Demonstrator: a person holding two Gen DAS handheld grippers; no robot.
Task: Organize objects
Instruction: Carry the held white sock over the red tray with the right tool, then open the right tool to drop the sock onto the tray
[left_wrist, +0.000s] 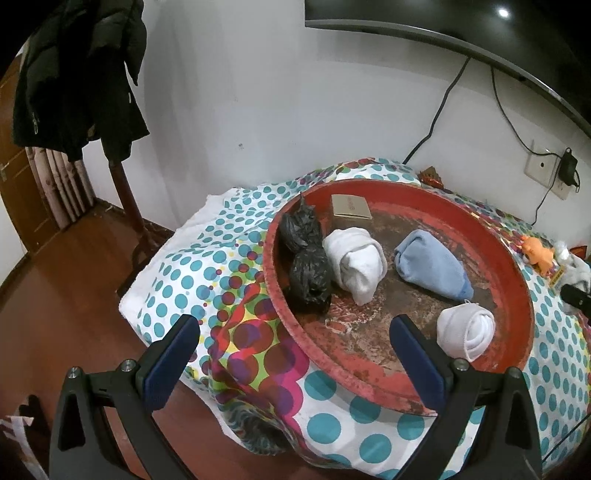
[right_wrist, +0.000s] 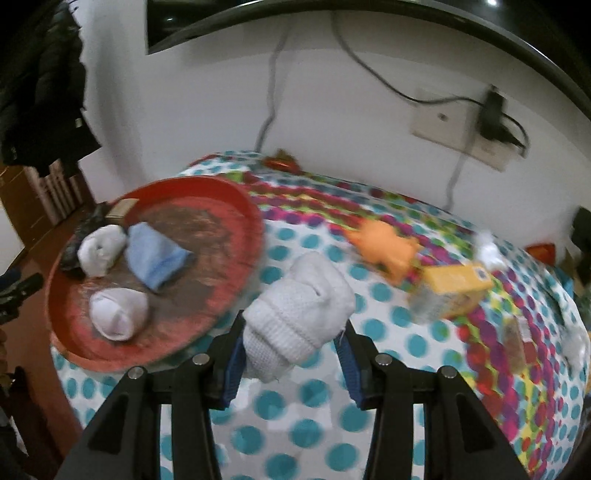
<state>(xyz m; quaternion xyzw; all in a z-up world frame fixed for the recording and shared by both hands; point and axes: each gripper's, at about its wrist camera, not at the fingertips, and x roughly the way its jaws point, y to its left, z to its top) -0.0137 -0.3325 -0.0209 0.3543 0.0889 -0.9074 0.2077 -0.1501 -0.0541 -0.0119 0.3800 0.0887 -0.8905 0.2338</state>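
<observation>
A round red tray (left_wrist: 491, 236) sits on a dotted tablecloth. In it lie a crumpled black bag (left_wrist: 304, 258), two rolled white socks (left_wrist: 356, 260) (left_wrist: 466, 328), a blue rolled sock (left_wrist: 430, 264) and a tan box (left_wrist: 351, 208). My left gripper (left_wrist: 295, 326) is open and empty above the tray's near rim. My right gripper (right_wrist: 293, 341) is shut on a white knitted sock roll (right_wrist: 299, 310), held above the cloth just right of the tray (right_wrist: 236, 199). The right wrist view is blurred.
An orange toy (right_wrist: 386, 245), a yellow box (right_wrist: 456, 291) and white scraps (right_wrist: 487, 249) lie on the cloth (right_wrist: 314, 424) to the right. Cables and a wall socket (left_wrist: 543, 166) are behind. A coat rack with a black jacket (left_wrist: 77, 74) stands left over the wooden floor.
</observation>
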